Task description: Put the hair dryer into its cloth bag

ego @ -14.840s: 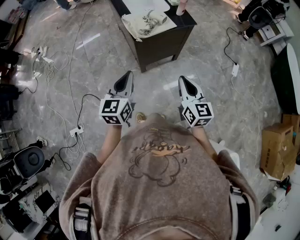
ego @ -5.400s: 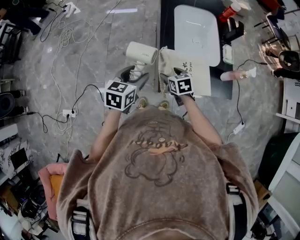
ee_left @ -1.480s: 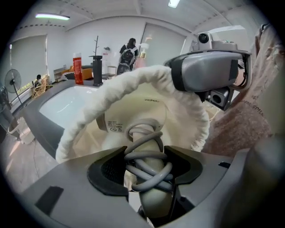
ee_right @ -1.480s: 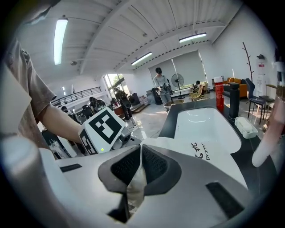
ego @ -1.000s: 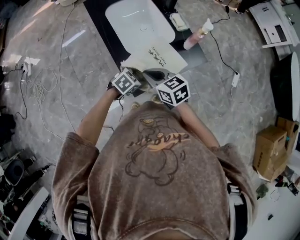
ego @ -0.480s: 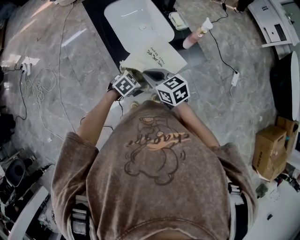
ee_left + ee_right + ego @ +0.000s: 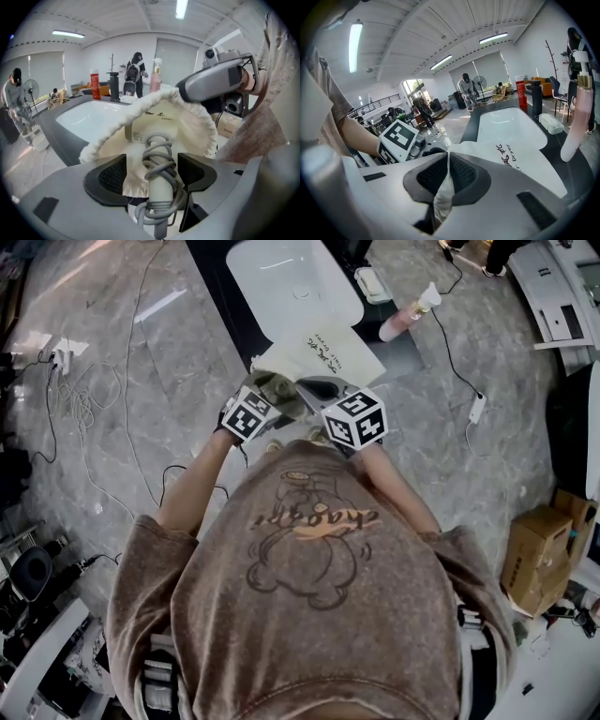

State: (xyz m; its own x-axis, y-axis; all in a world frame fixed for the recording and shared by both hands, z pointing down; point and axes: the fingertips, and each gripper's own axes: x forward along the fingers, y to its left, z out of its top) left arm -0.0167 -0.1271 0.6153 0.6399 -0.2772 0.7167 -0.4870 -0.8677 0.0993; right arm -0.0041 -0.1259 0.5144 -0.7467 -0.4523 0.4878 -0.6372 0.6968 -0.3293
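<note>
Left gripper view: left gripper (image 7: 152,171), jaws just opened wide. The hair dryer (image 7: 158,154) handle stands loose between them, perhaps brushing one pad, and its head is already inside the cloth bag (image 7: 197,112). Right gripper (image 7: 447,176): jaws pinch the bag's rim, holding its mouth open above the counter (image 7: 217,301). Five seconds earlier, the dryer was outside the bag.

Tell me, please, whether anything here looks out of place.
Nothing spilled or damaged. The hair dryer is only half in the bag: its handle, wound with cord, sticks out of the mouth between the left tongs, which have just been opening. The right tongs pinch the bag's rim.
</note>
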